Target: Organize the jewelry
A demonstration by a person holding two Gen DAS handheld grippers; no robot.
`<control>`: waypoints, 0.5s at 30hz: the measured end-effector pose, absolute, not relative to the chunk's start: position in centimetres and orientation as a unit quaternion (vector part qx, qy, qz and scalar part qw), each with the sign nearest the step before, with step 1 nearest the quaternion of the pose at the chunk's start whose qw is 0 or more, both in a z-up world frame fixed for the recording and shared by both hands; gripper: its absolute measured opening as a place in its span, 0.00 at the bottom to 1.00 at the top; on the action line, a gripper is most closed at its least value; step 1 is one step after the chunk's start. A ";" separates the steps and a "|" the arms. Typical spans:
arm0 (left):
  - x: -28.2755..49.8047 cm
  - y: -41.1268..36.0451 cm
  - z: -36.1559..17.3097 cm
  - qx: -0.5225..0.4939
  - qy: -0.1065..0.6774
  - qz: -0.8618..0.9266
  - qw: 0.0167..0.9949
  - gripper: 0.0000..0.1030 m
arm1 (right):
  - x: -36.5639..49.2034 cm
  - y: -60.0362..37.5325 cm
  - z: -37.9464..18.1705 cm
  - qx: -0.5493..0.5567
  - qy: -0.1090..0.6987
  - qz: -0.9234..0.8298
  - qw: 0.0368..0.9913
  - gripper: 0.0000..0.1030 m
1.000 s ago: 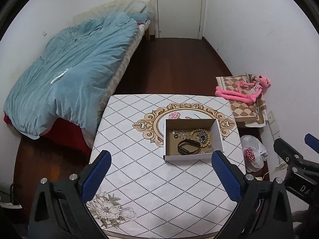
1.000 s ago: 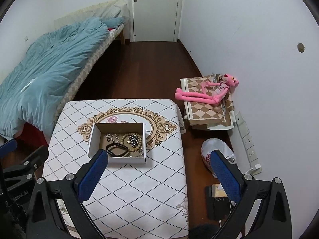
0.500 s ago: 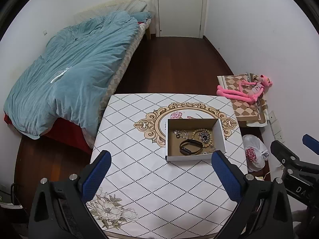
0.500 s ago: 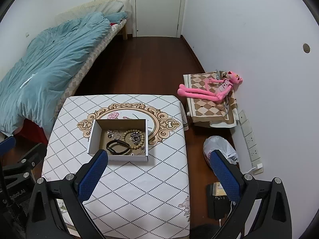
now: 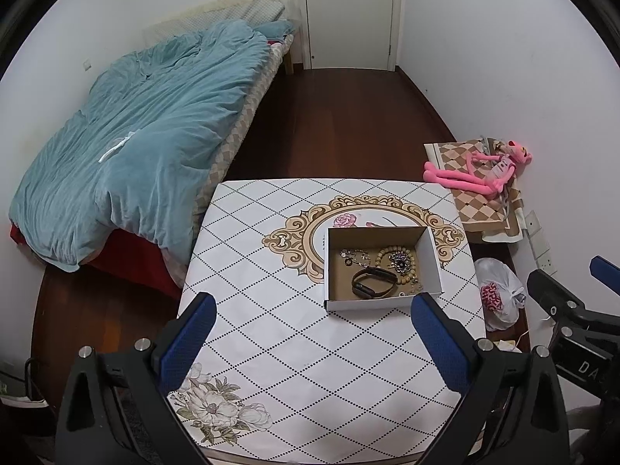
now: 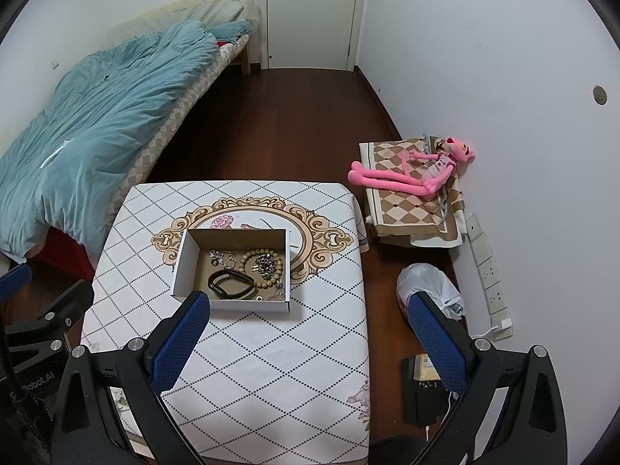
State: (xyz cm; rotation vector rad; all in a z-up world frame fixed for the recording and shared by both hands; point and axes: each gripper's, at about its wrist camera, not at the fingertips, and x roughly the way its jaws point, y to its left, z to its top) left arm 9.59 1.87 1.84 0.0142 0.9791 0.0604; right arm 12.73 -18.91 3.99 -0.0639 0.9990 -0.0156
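In the left wrist view the left gripper [image 5: 310,319] hangs high above the surface [image 5: 271,329] with its blue fingers spread wide and nothing between them. The cardboard box [image 5: 381,304] sits on the gold medallion print, and every piece of jewelry in sight lies inside it: a black band [image 5: 374,282] near the front, a wooden bead bracelet [image 5: 395,259] with a dark metal cluster inside its ring, and a silvery chain [image 5: 354,256] toward the back left. This could be the jewelry already gathered, or a pile waiting to be sorted; the pictures do not settle which. Any pick, I judge, should come straight down between the box walls and close on one piece alone, since chain and beads lie close enough to snag. The letters "DA" show on the other gripper's body at the right edge. In the right wrist view the right gripper [image 6: 310,316] is likewise wide open and empty, off to the box's right, its left finger overlapping the box's near corner. The other gripper's body reads what looks like "obot.AI". The print on the white plastic bag [image 6: 426,283] is unreadable.
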 end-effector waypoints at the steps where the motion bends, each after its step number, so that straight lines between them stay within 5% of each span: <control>1: 9.7 2.0 1.8 0.006 0.471 0.029 0.882 1.00 | 12.7 -18.9 3.9 -0.030 0.480 -0.006 0.877 1.00; 15: 9.8 2.0 2.2 0.007 0.467 0.036 0.883 1.00 | 12.7 -18.6 3.4 -0.035 0.485 -0.004 0.874 1.00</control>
